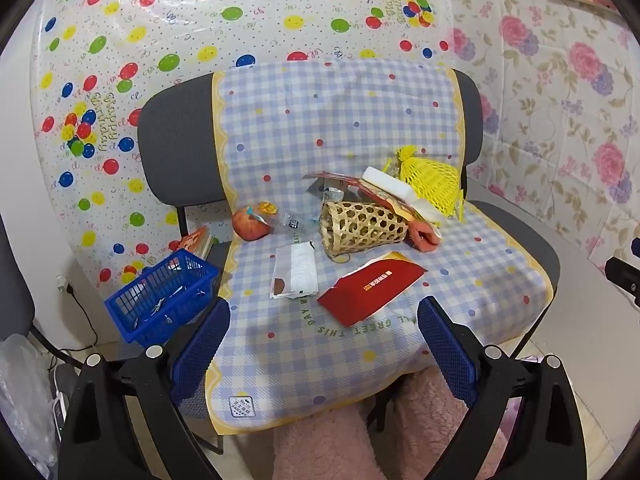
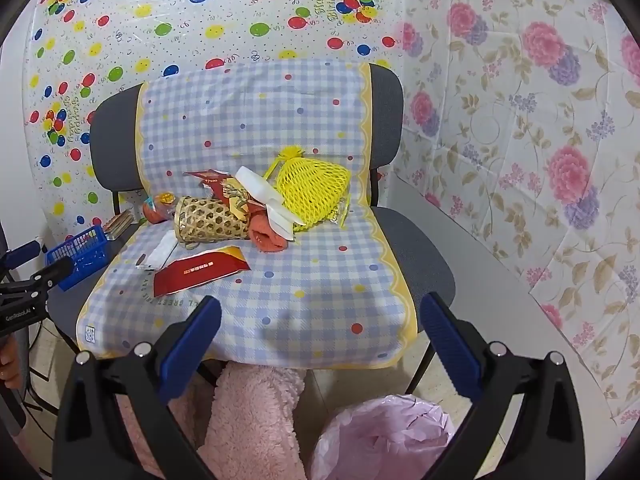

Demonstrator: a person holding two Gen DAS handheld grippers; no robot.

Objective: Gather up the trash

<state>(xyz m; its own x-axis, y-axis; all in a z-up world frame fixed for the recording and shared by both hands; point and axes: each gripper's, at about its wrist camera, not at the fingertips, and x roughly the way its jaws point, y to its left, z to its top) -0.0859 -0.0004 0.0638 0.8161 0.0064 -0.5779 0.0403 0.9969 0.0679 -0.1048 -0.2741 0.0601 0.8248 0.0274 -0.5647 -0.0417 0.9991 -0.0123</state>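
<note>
A chair covered with a checked cloth [image 1: 360, 360] holds a pile of items. A red envelope [image 1: 370, 288] and a white wrapper [image 1: 295, 270] lie nearest the front. Behind them are a woven bamboo basket [image 1: 362, 227] on its side, a yellow foam net [image 1: 434, 184], a white foam block [image 1: 390, 184], an orange cloth [image 1: 425, 236] and an apple [image 1: 250, 224]. My left gripper [image 1: 324, 320] is open and empty in front of the seat. My right gripper [image 2: 320, 316] is open and empty, above the seat's front edge. A bin with a pink liner [image 2: 384, 440] stands on the floor below it.
A blue plastic basket [image 1: 160, 296] sits left of the chair, with books [image 1: 196, 240] behind it. A pink fluffy rug [image 2: 248, 420] lies under the chair's front. Balloon and flower sheets cover the walls. The left gripper shows at the left edge of the right wrist view [image 2: 36, 276].
</note>
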